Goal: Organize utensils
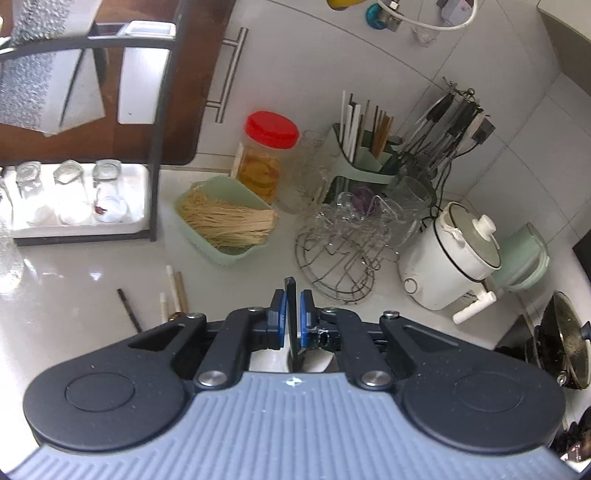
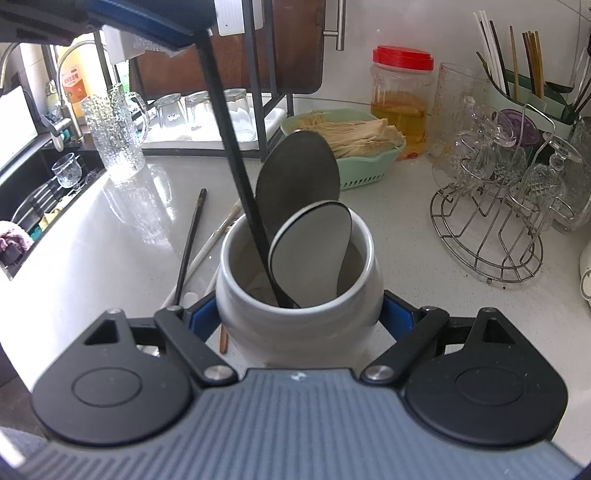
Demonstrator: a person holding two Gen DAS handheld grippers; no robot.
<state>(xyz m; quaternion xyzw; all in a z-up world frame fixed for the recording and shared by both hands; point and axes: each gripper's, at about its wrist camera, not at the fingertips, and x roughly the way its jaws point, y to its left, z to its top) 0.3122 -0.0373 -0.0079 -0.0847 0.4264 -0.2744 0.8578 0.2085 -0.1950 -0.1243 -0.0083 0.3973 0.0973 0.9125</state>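
Left tongs: the left gripper (image 1: 291, 314) is pinched tight on a thin black handle (image 1: 291, 317), blue pads pressing it from both sides.
Black handle: from the right camera the handle (image 2: 236, 177) slants down from the top left, where the left gripper (image 2: 147, 22) holds it, into the mouth of the crock.
Right tongs: the right gripper (image 2: 299, 314) is clamped around the white crock (image 2: 295, 325), a blue pad flat against each side of its belly.
Crock: it stands upright on the white counter (image 2: 110, 258), near the camera, right in the middle of the view.
Inside the crock: two spoon heads poke up past the rim, a dark one (image 2: 295, 184) behind and a white one with a black edge (image 2: 314, 251) in front, leaning against each other.
Loose chopsticks: a black one (image 2: 190, 240) and a white one (image 2: 210, 243) lie flat on the counter just left of the crock; one more brownish stick shows near its base.
Far side: a green basket (image 2: 365, 173) of pale dry noodles sits behind the crock, and a red-lidded jar (image 2: 402, 99) stands to the right of it.
Right side: a wire rack (image 2: 487, 229) carries upside-down glasses, and beyond it a green holder (image 1: 360, 162) is full of upright chopsticks.
Far left: a ribbed glass mug (image 2: 114, 133) stands by the sink edge.
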